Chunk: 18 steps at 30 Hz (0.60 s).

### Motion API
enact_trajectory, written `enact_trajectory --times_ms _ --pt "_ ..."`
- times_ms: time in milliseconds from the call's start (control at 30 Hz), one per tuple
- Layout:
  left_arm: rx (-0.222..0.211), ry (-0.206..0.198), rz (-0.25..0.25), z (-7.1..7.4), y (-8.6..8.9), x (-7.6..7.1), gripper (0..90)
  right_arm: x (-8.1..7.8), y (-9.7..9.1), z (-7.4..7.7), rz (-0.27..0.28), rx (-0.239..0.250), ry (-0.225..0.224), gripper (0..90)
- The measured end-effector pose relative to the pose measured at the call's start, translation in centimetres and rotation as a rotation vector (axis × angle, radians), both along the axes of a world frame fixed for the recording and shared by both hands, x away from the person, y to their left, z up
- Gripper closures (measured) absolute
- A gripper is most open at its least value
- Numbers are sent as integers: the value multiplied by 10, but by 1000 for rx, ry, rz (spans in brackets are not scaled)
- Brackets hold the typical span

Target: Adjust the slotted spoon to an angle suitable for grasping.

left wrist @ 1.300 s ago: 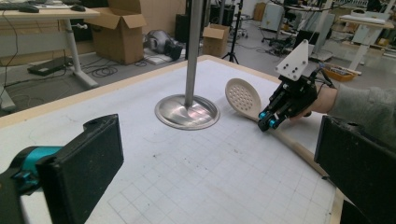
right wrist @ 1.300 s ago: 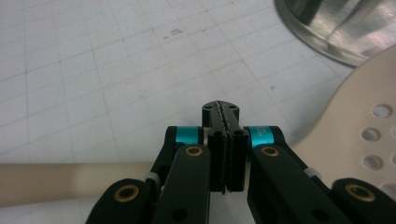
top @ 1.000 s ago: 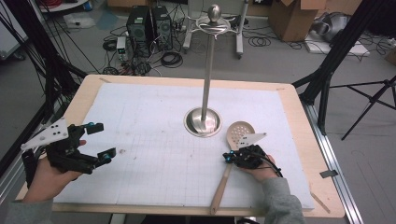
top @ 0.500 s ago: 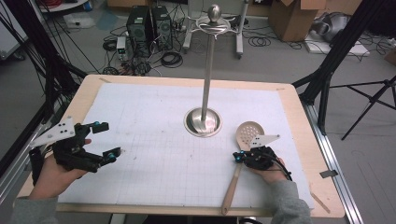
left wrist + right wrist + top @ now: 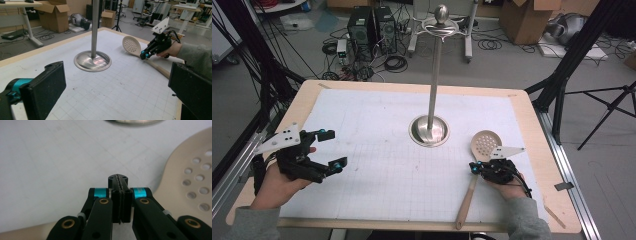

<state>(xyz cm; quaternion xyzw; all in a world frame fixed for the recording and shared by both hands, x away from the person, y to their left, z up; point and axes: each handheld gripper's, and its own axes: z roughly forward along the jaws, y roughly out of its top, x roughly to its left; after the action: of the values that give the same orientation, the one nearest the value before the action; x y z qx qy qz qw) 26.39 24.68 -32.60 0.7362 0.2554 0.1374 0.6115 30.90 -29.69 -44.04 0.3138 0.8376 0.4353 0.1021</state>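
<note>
- The worktop (image 5: 522,107) is seen as a pale wooden board with rounded corners; most of it is covered by a white gridded mat (image 5: 377,130), a bare wooden border being left all round.
- A tall metal stand (image 5: 434,75) is set upright near the middle of the mat, slightly towards the far side; its round dished base (image 5: 429,131) rests on the mat and a ball is carried at its top.
- A slotted spoon (image 5: 477,172) of light wood lies flat on the mat at the near right; its perforated bowl (image 5: 484,143) is pointed towards the far side, near the stand's base but apart from it, and its handle (image 5: 464,205) runs back to the worktop's near edge.
- The left claw (image 5: 329,149) is held in the left hand (image 5: 274,185) at the near left, well apart from the spoon; its jaws are spread wide with nothing between them, as is confirmed in the left gripper view, where both black pads frame the stand and the spoon.
- The right claw (image 5: 473,167) is held in the right hand (image 5: 507,182) just beside the spoon's neck, on its right; in the right gripper view its jaws are pressed fully together with nothing gripped, the spoon's bowl (image 5: 192,180) lying to their right; whether the tips touch the spoon cannot be told.
</note>
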Motion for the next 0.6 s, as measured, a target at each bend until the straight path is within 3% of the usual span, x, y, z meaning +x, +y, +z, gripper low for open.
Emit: enact_trajectory --times_ms 133,367,600 --pt "-3 3 -4 0 -1 3 17 -14 -4 11 19 44 -30 900" --pt "-6 -1 -15 1 -4 4 17 -37 -4 16 56 34 -29 900" --pt "-19 -8 -13 4 -2 4 17 -57 -10 10 67 22 3 900"
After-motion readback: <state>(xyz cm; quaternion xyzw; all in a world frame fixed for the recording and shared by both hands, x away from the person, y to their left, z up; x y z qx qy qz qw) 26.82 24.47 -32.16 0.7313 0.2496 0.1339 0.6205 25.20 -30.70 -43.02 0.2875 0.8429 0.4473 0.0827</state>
